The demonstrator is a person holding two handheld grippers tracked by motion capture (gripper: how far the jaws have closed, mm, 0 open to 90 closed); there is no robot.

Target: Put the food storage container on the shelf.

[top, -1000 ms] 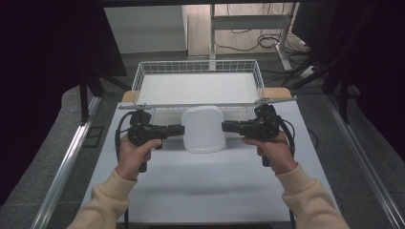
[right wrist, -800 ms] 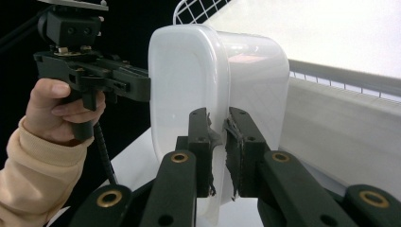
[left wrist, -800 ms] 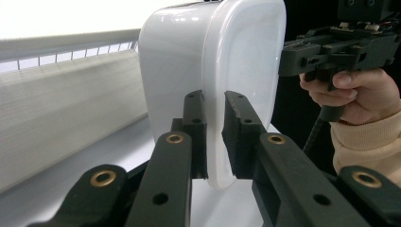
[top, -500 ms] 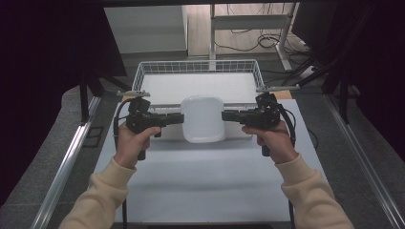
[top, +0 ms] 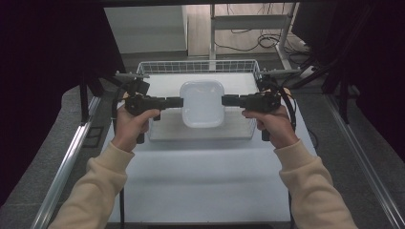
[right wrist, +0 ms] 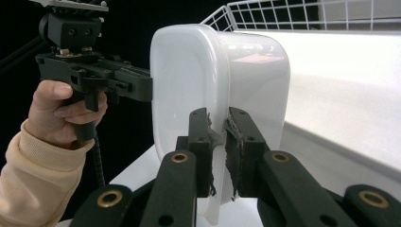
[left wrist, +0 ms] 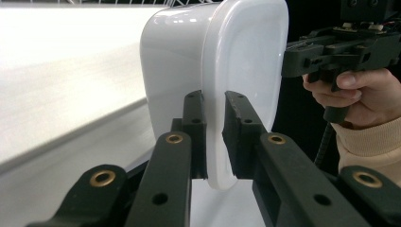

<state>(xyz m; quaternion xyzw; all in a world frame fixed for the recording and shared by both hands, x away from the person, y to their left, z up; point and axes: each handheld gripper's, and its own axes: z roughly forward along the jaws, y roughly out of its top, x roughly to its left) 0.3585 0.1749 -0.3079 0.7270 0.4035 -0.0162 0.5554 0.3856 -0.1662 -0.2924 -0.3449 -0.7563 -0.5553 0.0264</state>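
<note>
A white plastic tub (top: 202,102) hangs in the air, gripped at both ends, over the near part of a white wire basket (top: 198,63). It stands on edge, with its broad rimmed face toward the person's side. My left gripper (top: 177,101) is shut on the tub's left rim, and the rim sits pinched between its pads in the left gripper view (left wrist: 215,137). My right gripper (top: 226,100) is shut on the opposite rim (right wrist: 218,142). Each gripper view also shows the tub (left wrist: 246,52) (right wrist: 189,80), with the other gripper (left wrist: 295,56) (right wrist: 142,87) at its far edge.
The wire basket (right wrist: 293,12) stands at the back of the white table (top: 200,176), its mesh walls rising around a white floor. Metal rails run along both table sides. Dark curtains and a cabled desk frame lie beyond.
Both hands have lifted the tub off the table and carried it away from the person. It now hangs over the basket's front part, and both grips are unchanged.
</note>
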